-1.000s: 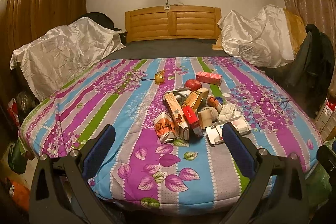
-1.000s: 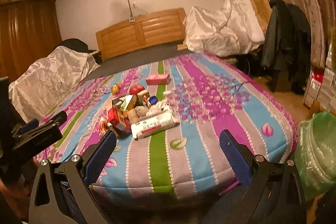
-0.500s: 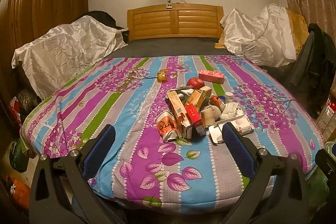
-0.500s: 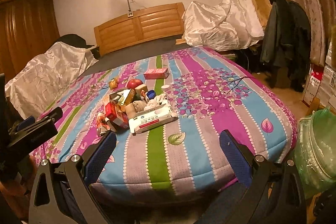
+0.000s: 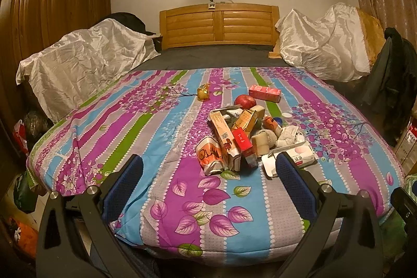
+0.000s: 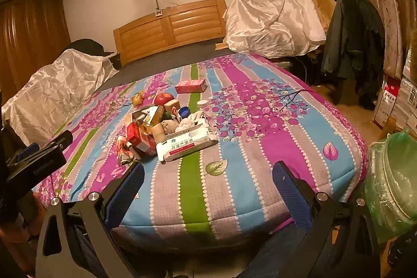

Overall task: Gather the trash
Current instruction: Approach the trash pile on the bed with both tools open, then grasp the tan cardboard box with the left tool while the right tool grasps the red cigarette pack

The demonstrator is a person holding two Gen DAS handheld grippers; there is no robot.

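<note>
Both grippers hover over the foot of the bed, fingers spread wide, nothing held. Left gripper [image 5: 208, 179] faces the trash pile [image 5: 250, 137] on the striped floral bedspread [image 5: 130, 127]; right gripper [image 6: 208, 184] sits further right of it. The pile holds an orange carton [image 5: 222, 136], a red box [image 5: 243, 141], a crushed can [image 5: 209, 154], a white wipes pack [image 6: 186, 145] at its near-right edge, and a red apple [image 5: 245, 101] at the back. Pink box [image 5: 264, 93] and small yellow wrapper [image 5: 203, 93] lie apart, behind the pile. Green-lined bin [image 6: 393, 173] stands on the floor right of the bed.
</note>
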